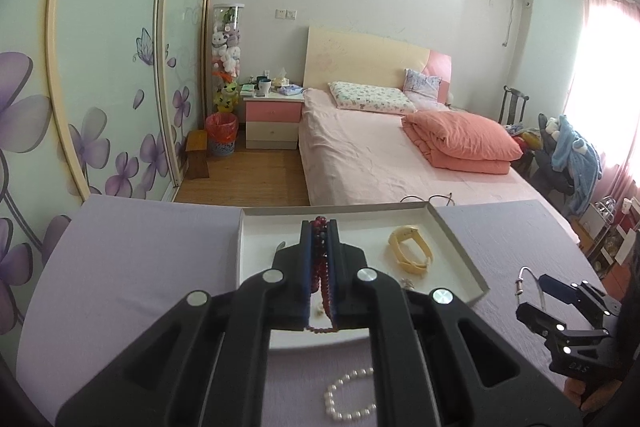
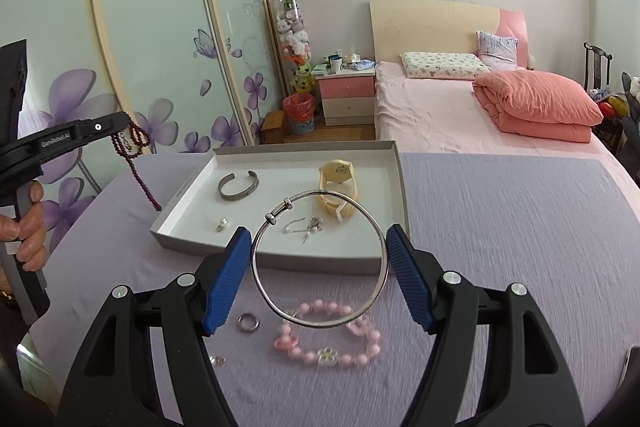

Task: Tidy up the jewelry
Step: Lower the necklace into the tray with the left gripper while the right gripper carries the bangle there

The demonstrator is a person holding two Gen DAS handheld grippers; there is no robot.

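Both grippers loaded, tray partly filled

The left gripper (image 1: pixel 320 259) is clamped on a dark red bead strand (image 1: pixel 321 267) held above the white tray (image 2: pixel 402 195); the right gripper (image 2: pixel 319 263) holds a silver bangle (image 2: pixel 378 281) across its wide-set blue pads (image 2: pixel 226 279), just short of the tray. Already inside: a cuff bracelet (image 2: pixel 239 184), a yellow watch (image 2: pixel 336 187) and small earrings (image 2: pixel 304 227). Left on the purple cloth (image 2: pixel 500 227), by my reading: the pink bead bracelet (image 2: pixel 360 351), a ring (image 2: pixel 248 323) and a pearl bracelet (image 1: pixel 340 395)

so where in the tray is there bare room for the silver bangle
Bare floor along the white tray's far wall and right side, past the yellow watch. Crowded along the near edge: earrings and pearl stud. The cuff bracelet takes the left.
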